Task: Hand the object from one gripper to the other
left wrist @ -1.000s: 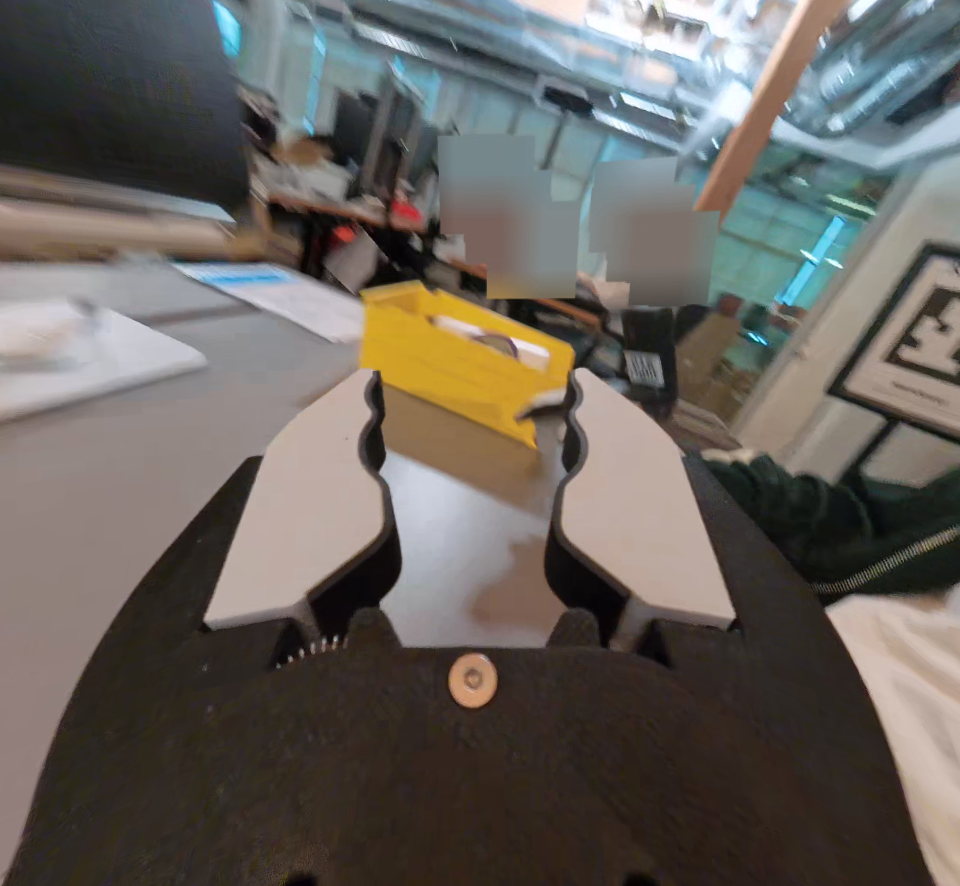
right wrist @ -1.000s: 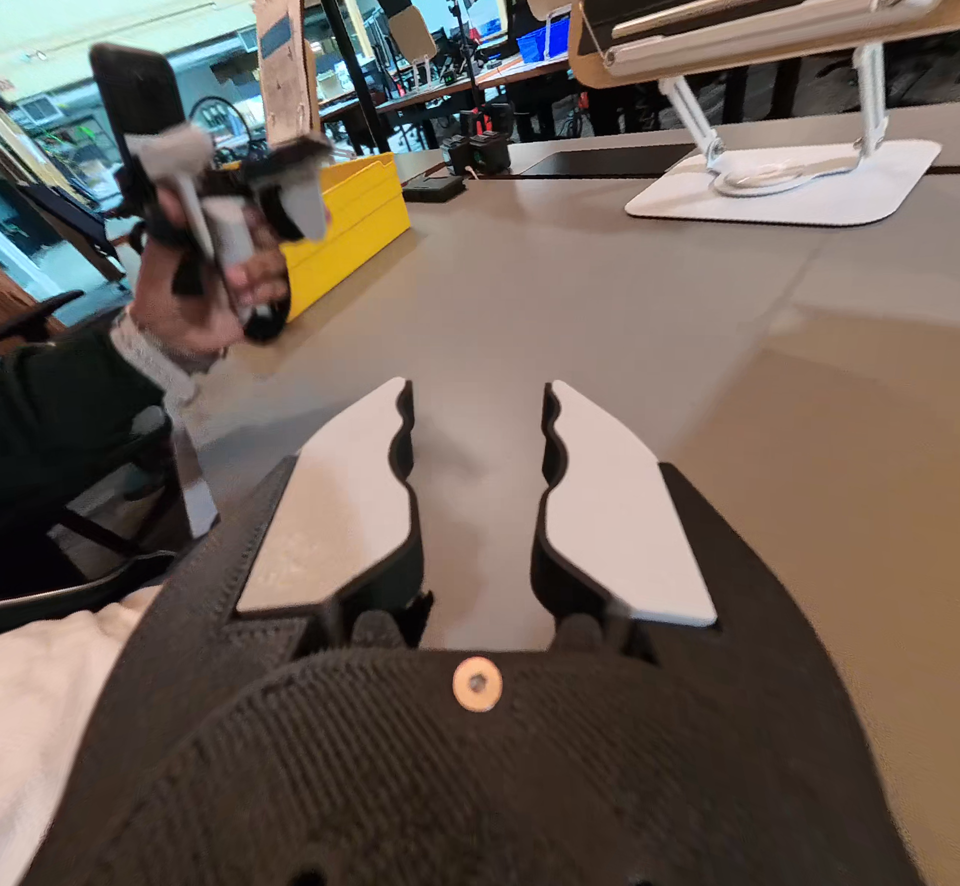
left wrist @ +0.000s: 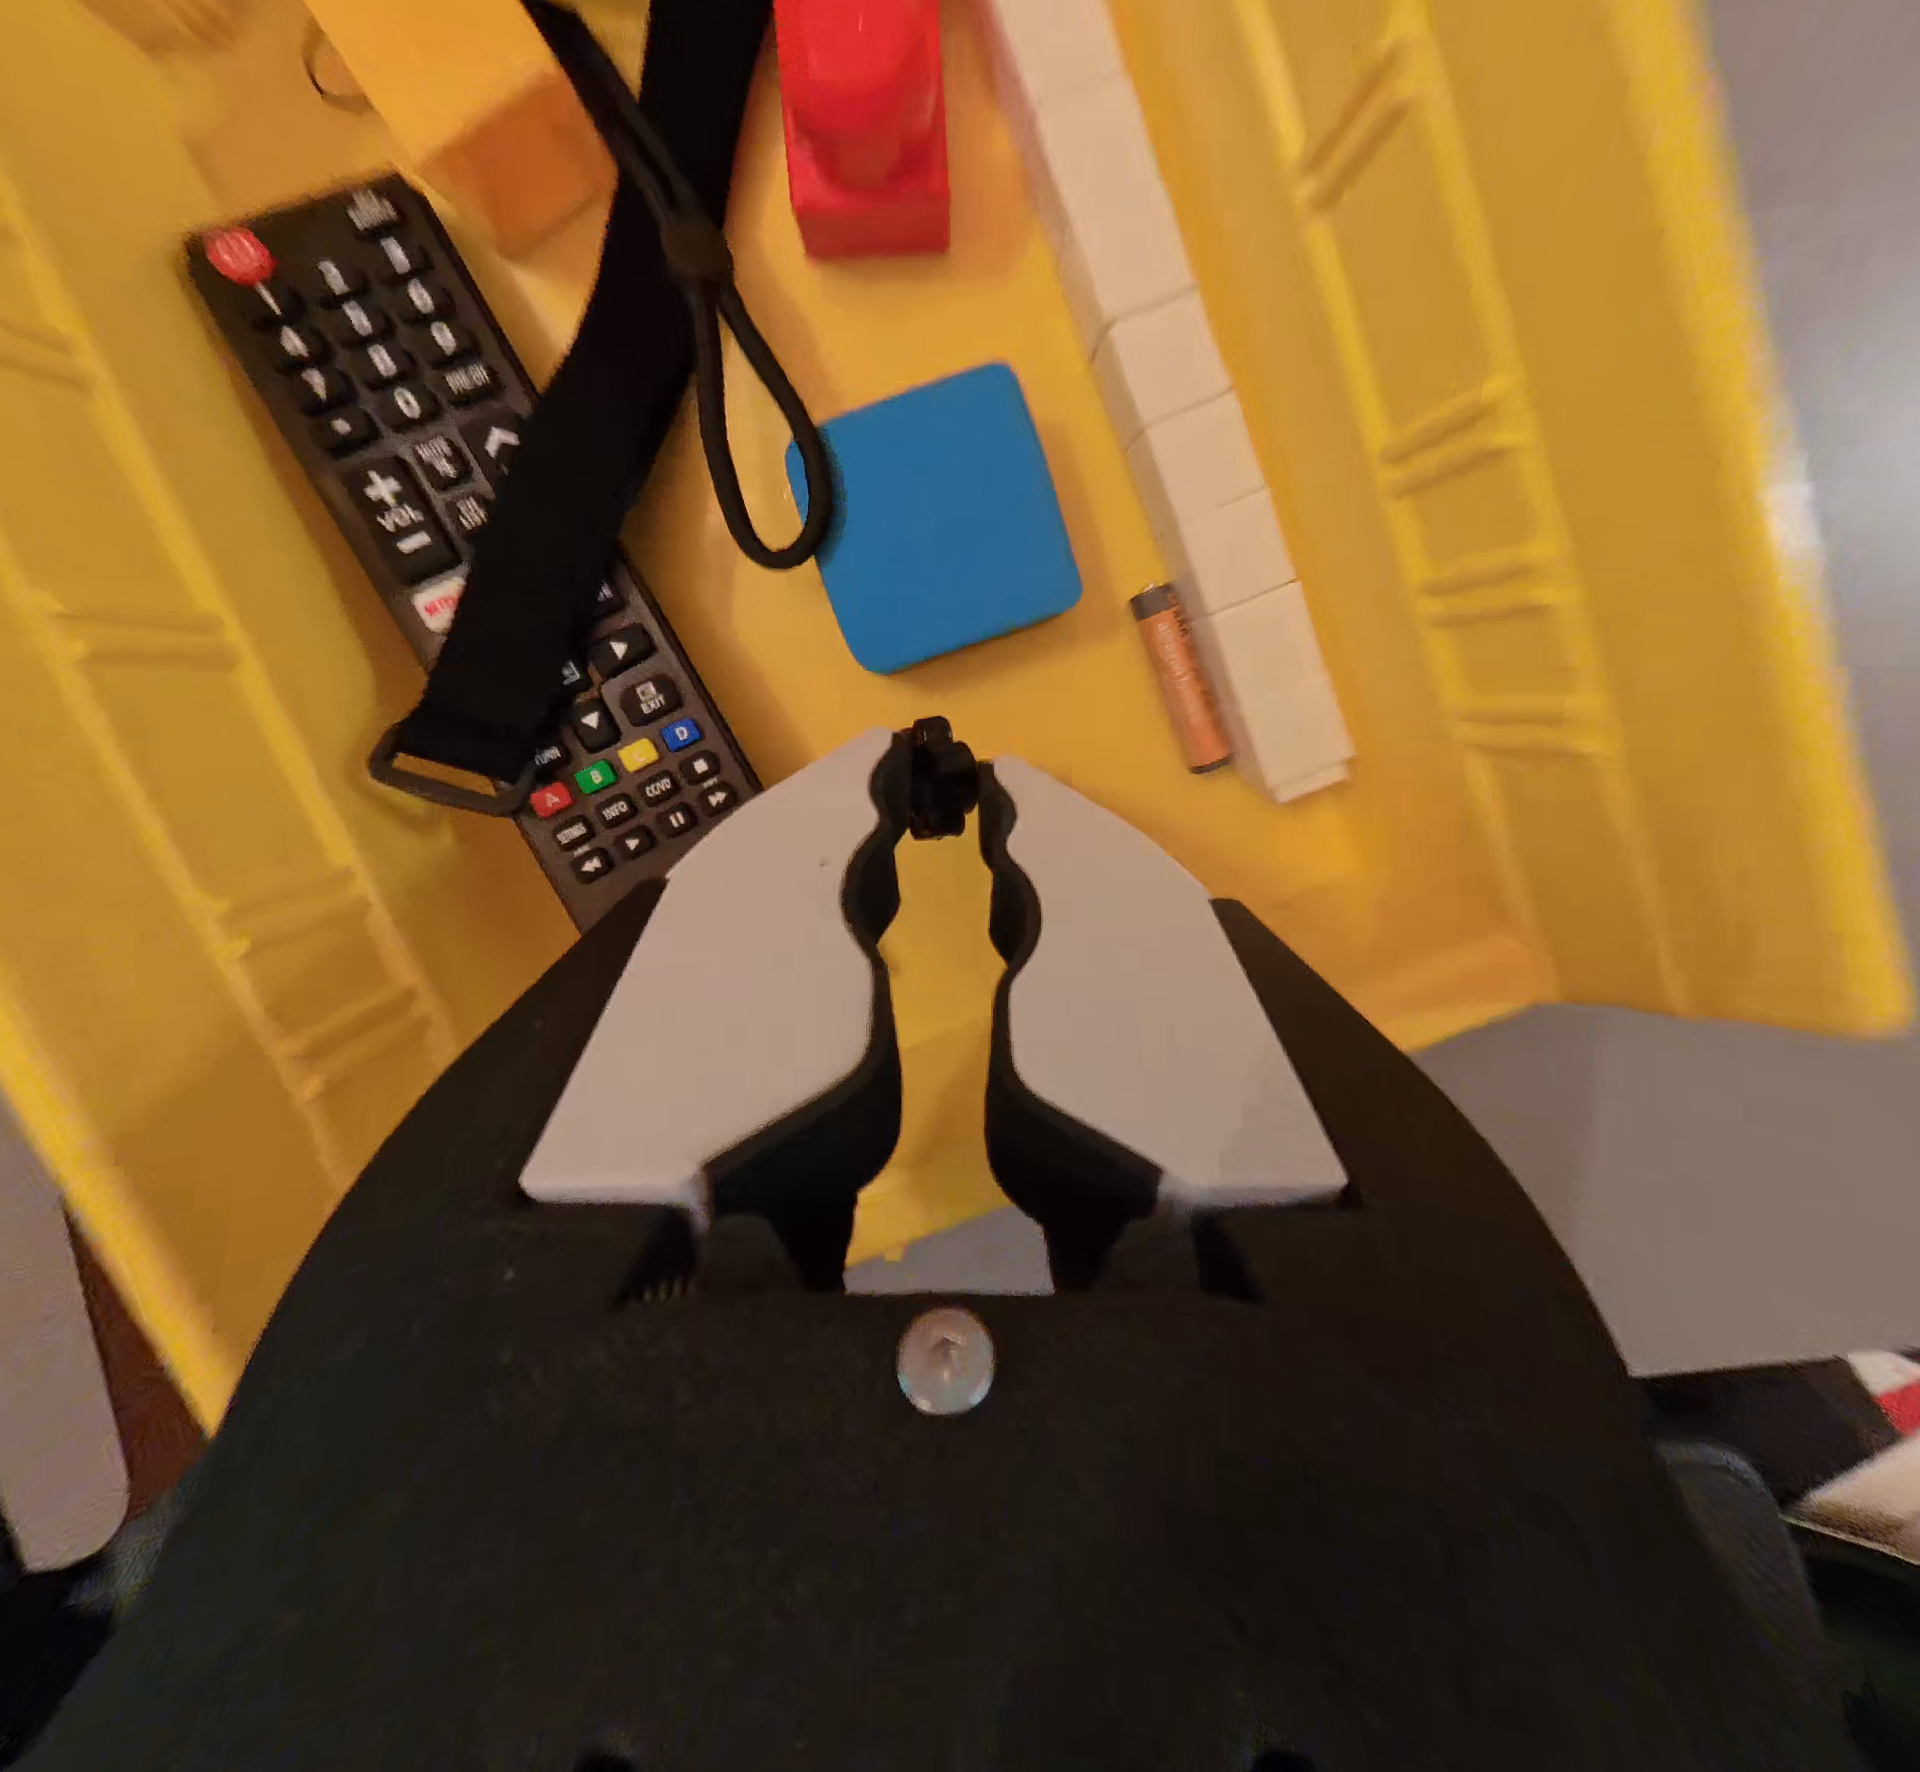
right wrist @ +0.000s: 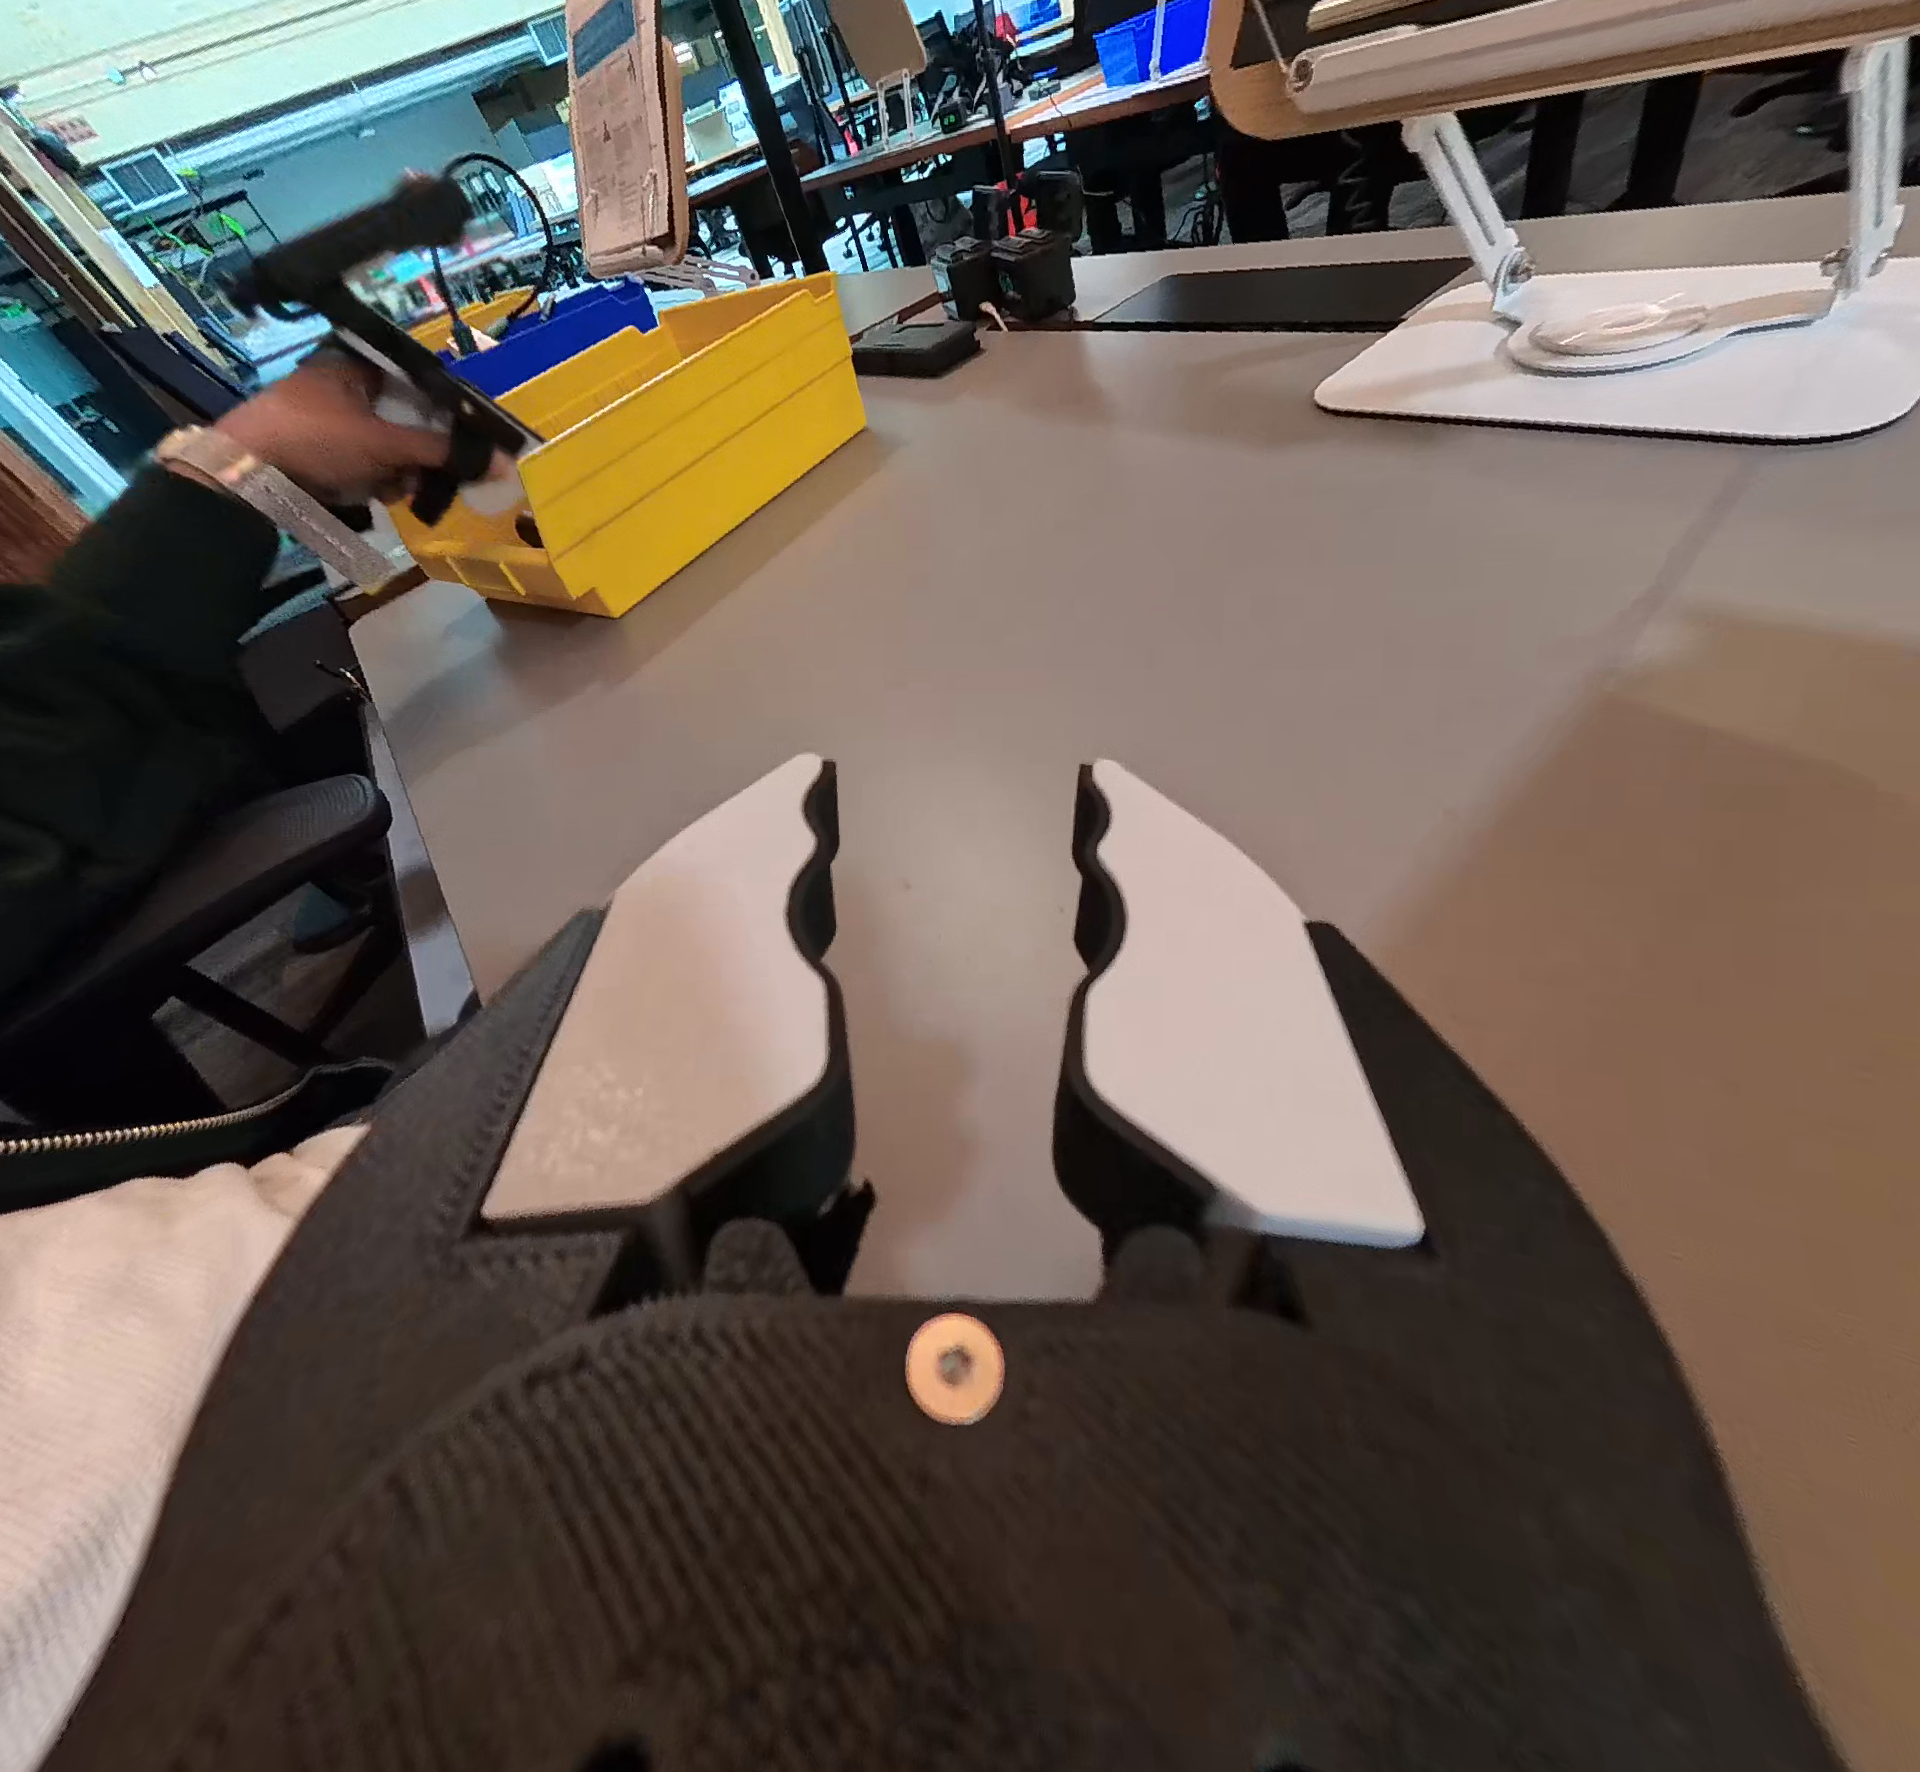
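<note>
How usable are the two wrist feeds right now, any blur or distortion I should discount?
Left wrist view: motion blur smears the yellow bin walls and the remote; the left gripper and the small black item between its tips stay fairly sharp; wide-angle bending at the edges. Right wrist view: table and right gripper crisp; only the hand at the bin is blurred; soft glare on the table.

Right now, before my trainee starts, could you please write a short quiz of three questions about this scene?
1. True or false: the right claw is open and empty.
2. What lies beside the white block row in the yellow bin? A) a battery B) a spoon C) a cup
3. Which colour is the small piece that the left claw pinches?

Key: 1 true; 2 A; 3 black.
</note>
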